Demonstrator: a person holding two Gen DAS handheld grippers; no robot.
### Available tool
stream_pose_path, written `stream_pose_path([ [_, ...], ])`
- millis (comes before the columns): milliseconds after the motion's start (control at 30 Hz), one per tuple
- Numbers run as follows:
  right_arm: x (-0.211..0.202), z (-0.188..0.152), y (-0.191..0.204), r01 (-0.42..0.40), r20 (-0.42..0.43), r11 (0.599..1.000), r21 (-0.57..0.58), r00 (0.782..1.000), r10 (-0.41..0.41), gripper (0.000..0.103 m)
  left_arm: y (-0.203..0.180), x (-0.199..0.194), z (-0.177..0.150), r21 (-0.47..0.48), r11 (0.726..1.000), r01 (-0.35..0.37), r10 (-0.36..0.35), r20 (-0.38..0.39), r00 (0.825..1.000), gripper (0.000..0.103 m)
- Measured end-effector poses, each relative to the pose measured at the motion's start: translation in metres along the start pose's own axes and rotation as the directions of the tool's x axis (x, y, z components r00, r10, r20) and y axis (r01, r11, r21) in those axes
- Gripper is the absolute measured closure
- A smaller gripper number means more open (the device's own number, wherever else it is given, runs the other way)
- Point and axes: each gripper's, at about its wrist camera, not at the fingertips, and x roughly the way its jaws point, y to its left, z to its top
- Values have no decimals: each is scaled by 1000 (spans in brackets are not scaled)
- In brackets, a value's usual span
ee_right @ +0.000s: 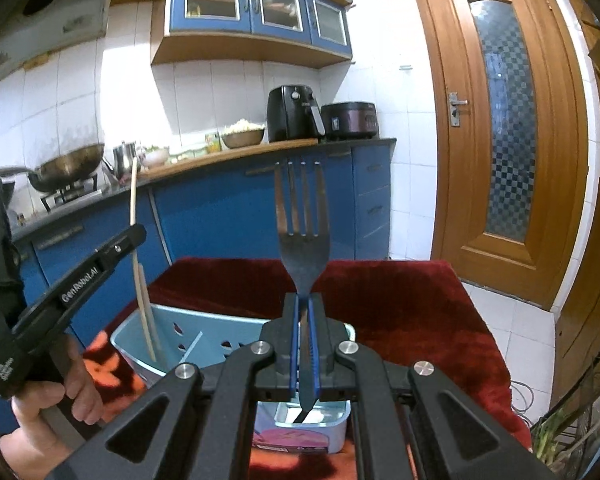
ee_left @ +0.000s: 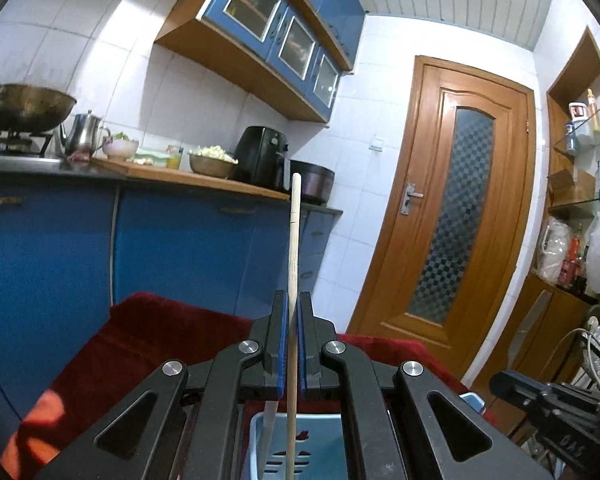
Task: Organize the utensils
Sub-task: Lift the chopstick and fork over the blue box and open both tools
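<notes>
Blue kitchen cabinets [ee_right: 228,216] ran along the white-tiled back wall, with a wooden door [ee_right: 504,128] to the right of them. On the dark counter [ee_left: 40,168] stood a wok [ee_left: 26,106] on a burner, a steel kettle [ee_left: 82,134], a black air fryer [ee_right: 294,114] and a dark cooker [ee_right: 350,120]. Closer in, a surface draped in a dark red cloth [ee_right: 400,304] carried a light blue utensil caddy [ee_right: 204,336] with cut-out holes in its wall.

The left tongs [ee_left: 291,344] were pinched narrow on a wooden chopstick [ee_left: 294,264], which stood upright between the blue pads, its top reaching above the counter edge and its lower end hanging over the caddy [ee_left: 324,448]. In the right wrist view the same tongs [ee_right: 134,236] appeared at the left, held by a hand [ee_right: 56,404], with the chopstick [ee_right: 133,196] rising from them. A second chopstick [ee_right: 146,312] leaned inside the caddy's left compartment, just below them.

The right tongs [ee_right: 304,344] were clamped tight on the handle of a dark metal fork [ee_right: 302,232], tines up and roughly upright, above the near side of the caddy. Under those tongs a small pale tray [ee_right: 312,424] lay beside the caddy; what it contained could not be made out.
</notes>
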Motion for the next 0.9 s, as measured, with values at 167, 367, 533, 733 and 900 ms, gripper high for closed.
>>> stream_pose_path([
  [167, 13, -8, 5, 16, -37, 1000, -15, 999, -16, 97, 5, 4, -9, -8, 1000, -2, 2, -20, 1000, 99],
  [367, 19, -10, 9, 22, -60, 1000, -22, 998, -23, 97, 6, 4, -13, -1, 1000, 7, -7, -14, 1000, 99],
  [533, 21, -12, 12, 26, -68, 999, -40, 997, -29, 97, 5, 2, -15, 5, 1000, 13, -13, -6, 1000, 99],
  [733, 24, -13, 14, 23, -75, 999, -42, 997, -26, 97, 4, -2, -15, 2, 1000, 19, -19, 3, 1000, 99],
  [900, 26, -15, 13, 22, -80, 999, -38, 996, -25, 97, 2, -9, -11, 0, 1000, 26, -26, 35, 999, 99],
])
